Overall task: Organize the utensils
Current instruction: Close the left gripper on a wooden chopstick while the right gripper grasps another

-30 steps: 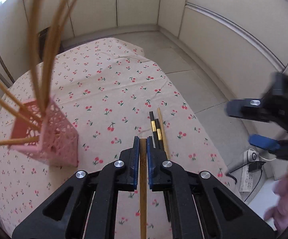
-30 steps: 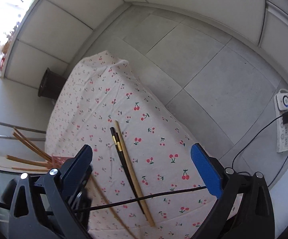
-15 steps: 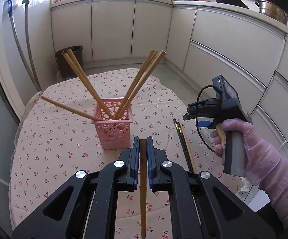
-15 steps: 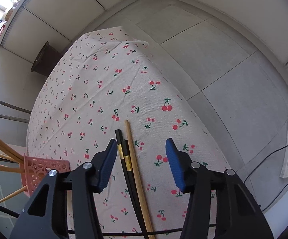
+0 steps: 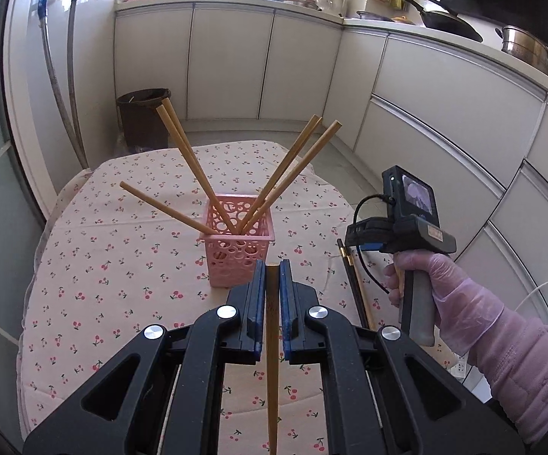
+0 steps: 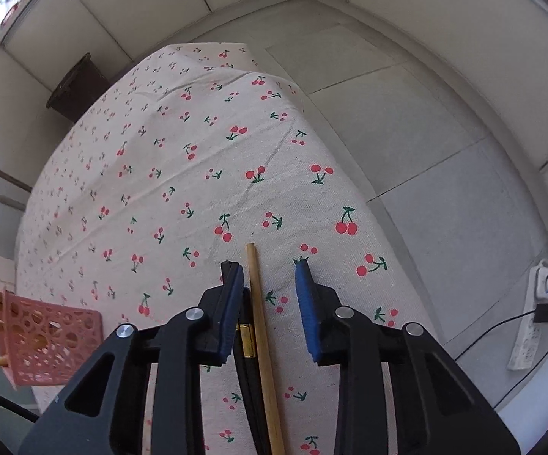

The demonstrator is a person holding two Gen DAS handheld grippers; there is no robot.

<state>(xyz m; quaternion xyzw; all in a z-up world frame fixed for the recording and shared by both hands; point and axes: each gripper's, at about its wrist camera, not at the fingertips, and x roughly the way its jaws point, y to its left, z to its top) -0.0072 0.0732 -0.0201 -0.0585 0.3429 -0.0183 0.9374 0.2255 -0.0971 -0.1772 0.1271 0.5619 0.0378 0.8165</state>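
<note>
Left tongs (image 5: 273,265): clenched on 1 bamboo chopstick (image 5: 272,341), just before the pink holder (image 5: 236,250) on the desk (image 5: 114,258).
Right tongs (image 6: 269,284): parted, straddling a bamboo chopstick (image 6: 260,322) and black chopsticks (image 6: 249,364) lying together.
Handling: likely light, stiff, slick; grip mid-shaft.

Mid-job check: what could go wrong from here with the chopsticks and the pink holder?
The right hand-held gripper is open around a wooden chopstick with black chopsticks alongside; closing may catch both. The left hand-held gripper holds its chopstick; insertion could tip the light-looking pink holder.
</note>
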